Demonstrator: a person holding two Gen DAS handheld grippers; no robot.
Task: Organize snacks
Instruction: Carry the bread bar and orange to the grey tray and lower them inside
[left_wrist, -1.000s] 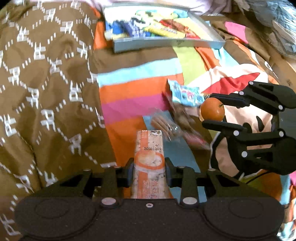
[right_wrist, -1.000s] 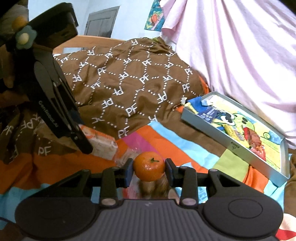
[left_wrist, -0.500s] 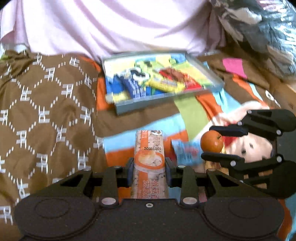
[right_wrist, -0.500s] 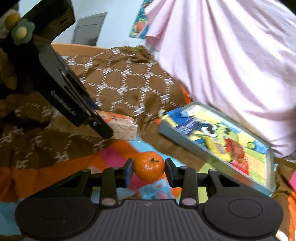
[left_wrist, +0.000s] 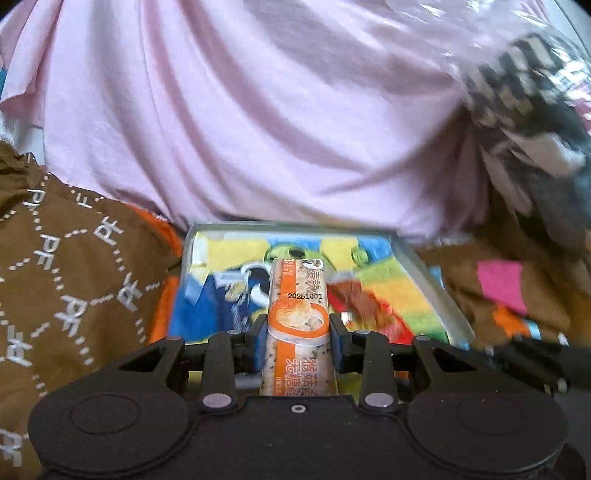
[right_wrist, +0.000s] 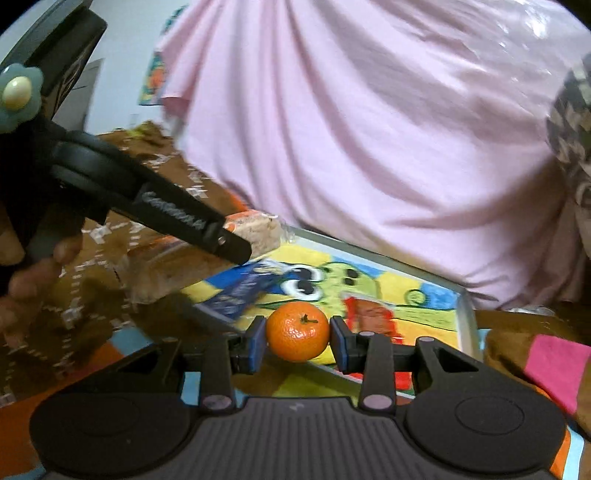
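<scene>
both grippers have moved from the blanket to the tray (left_wrist: 436, 284) at mid-frame: our left gripper (left_wrist: 297, 338) clamps the snack bar (left_wrist: 297, 310), our right gripper (right_wrist: 297, 341) the tangerine (right_wrist: 297, 331); dropping them in comes next, we judge.

tray (left_wrist: 432, 280) floor is crowded, wrappers (right_wrist: 236, 299) left and middle; only the yellow far-left corner looks bare, and the pink sheet (left_wrist: 258, 110) walls off the back

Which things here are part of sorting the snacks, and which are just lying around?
Part of the job: snack bar in left gripper; mandarin in right gripper; cartoon tray.
Just lying around: brown quilt; pink sheet; striped blanket.
</scene>
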